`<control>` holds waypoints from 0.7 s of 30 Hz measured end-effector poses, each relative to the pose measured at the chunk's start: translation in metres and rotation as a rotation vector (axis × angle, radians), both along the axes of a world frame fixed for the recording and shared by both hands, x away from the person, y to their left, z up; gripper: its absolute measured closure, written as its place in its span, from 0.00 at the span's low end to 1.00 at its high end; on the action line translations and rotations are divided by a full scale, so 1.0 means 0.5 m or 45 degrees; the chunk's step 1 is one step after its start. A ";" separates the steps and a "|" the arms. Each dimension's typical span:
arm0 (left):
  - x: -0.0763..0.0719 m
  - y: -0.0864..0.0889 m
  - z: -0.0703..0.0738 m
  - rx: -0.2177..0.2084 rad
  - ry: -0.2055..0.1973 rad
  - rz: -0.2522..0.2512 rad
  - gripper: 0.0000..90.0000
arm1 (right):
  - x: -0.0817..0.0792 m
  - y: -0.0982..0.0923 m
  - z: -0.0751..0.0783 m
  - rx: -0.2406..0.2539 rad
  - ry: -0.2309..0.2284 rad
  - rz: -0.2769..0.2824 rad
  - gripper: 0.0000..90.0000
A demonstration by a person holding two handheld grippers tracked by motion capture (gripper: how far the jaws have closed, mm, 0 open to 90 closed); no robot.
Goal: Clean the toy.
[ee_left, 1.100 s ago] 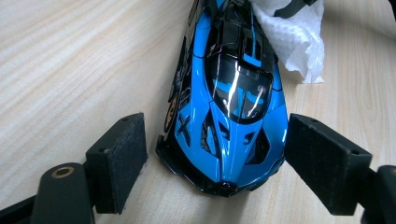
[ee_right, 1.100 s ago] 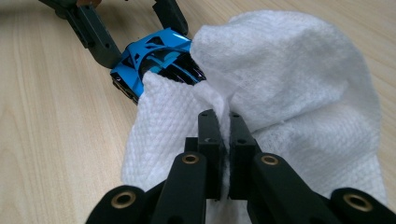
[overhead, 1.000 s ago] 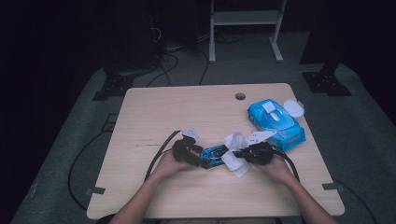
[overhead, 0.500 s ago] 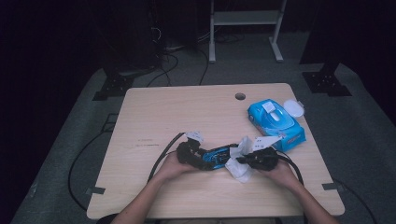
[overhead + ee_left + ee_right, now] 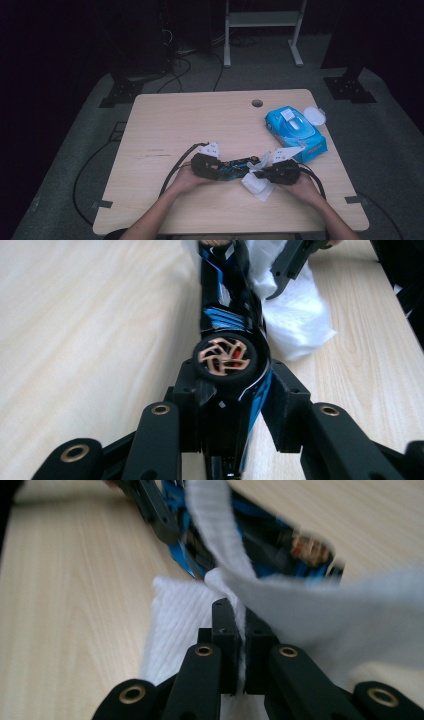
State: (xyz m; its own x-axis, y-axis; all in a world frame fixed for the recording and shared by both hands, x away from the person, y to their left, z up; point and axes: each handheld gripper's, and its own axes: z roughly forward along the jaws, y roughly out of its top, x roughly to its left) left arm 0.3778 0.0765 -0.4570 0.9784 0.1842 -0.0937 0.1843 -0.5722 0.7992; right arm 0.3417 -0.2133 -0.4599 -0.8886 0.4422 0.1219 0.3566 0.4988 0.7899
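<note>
While both claws meet near the front middle of the table, the left claw is clamped on 1 end of a black-and-blue toy car, its jaws closed against the car's sides just behind a black wheel with a copper-coloured rim. From that claw the car runs straight ahead, lying on its side on the wood.

Right claw: jaws pressed together on a white wipe, a thin fold of it pinched between them. The wipe drapes forward from this claw over the car's far end, and more of it lies on the table below and to the claw's left.

Beyond the right claw in the high view, just apart from it, lies 1 blue wipes packet with a white flap; its lettering is too small to read. Writing on the car's blue graphics cannot be made out.

Edges and room: bare wood extends widely beyond and to the left of the left claw. The table's near edge lies close behind both hands. A round hole sits near the far edge, well apart from both claws.
</note>
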 end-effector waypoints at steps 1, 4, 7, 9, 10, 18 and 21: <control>-0.002 -0.001 0.002 -0.004 -0.019 -0.008 0.71 | -0.002 0.000 0.006 0.015 -0.004 0.002 0.96; -0.007 -0.003 0.005 0.004 -0.093 0.026 0.73 | -0.005 -0.003 0.023 0.068 -0.020 0.016 0.96; -0.002 -0.001 0.000 0.017 -0.120 0.053 0.73 | -0.007 -0.004 0.046 0.135 -0.045 0.003 0.96; 0.000 -0.002 -0.005 0.036 -0.142 0.068 0.73 | -0.005 0.004 0.060 0.141 -0.072 -0.020 0.96; 0.001 -0.002 -0.007 0.028 -0.137 0.071 0.73 | -0.004 0.012 0.068 0.139 -0.086 -0.035 0.96; 0.003 0.001 -0.009 0.006 -0.122 0.078 0.71 | 0.036 0.127 0.076 0.108 -0.046 -0.075 0.95; 0.005 0.008 -0.006 0.005 -0.102 0.106 0.58 | 0.046 0.148 0.065 0.067 -0.036 -0.077 0.94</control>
